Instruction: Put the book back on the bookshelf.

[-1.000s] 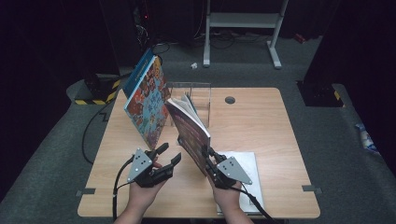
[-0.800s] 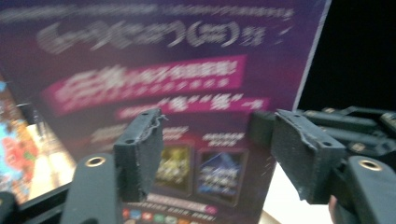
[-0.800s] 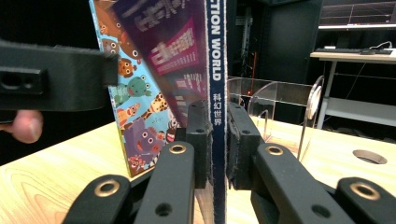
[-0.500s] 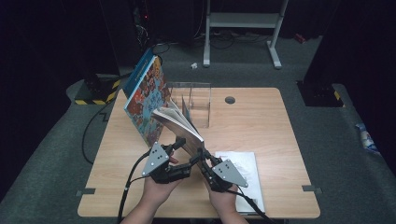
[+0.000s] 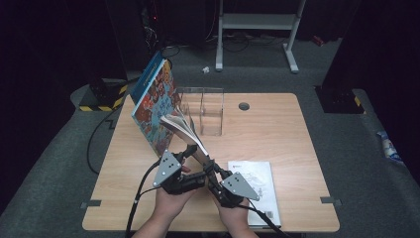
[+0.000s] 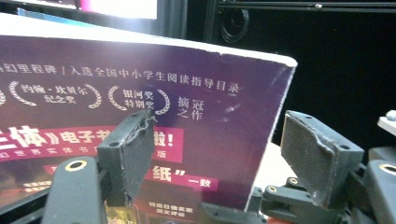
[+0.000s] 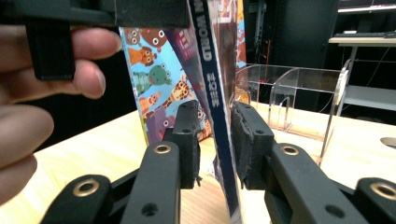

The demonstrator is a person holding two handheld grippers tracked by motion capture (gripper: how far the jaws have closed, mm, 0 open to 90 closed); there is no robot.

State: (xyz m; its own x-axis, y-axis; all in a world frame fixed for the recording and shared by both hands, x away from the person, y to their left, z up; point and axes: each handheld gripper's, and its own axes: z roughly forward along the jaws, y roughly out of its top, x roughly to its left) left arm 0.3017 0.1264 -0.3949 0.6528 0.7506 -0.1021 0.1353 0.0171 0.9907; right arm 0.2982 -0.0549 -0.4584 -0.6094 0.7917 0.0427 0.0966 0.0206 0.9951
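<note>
- At the near edge of the table [image 5: 277, 124], a thin white booklet [image 5: 257, 191] lies flat on the right, partly under the right hand [image 5: 233, 213]; it looks untouched and probably waits its turn.
- Just past it, the right gripper [image 5: 210, 168] is clamped on the spine end of the paperback [image 5: 185, 131]; in the right gripper view the dark spine [image 7: 212, 102] sits squeezed between both pads.
- Beside it on the left, the left gripper [image 5: 187, 151] has its jaws apart, spread around the paperback's corner: in the left gripper view one pad overlaps the purple cover [image 6: 140, 107] and the other stands clear of the edge.
- The paperback is held up off the table, tilted back and to the left, pages fanning at the top, in front of the big picture book [image 5: 153, 106].
- The picture book leans on the left end of the clear rack [image 5: 205, 111], so one book seems already placed.
- The rack's slots farther right stand free. I'd judge the job roughly a third done: the paperback is to go into a slot, then the booklet.
</note>
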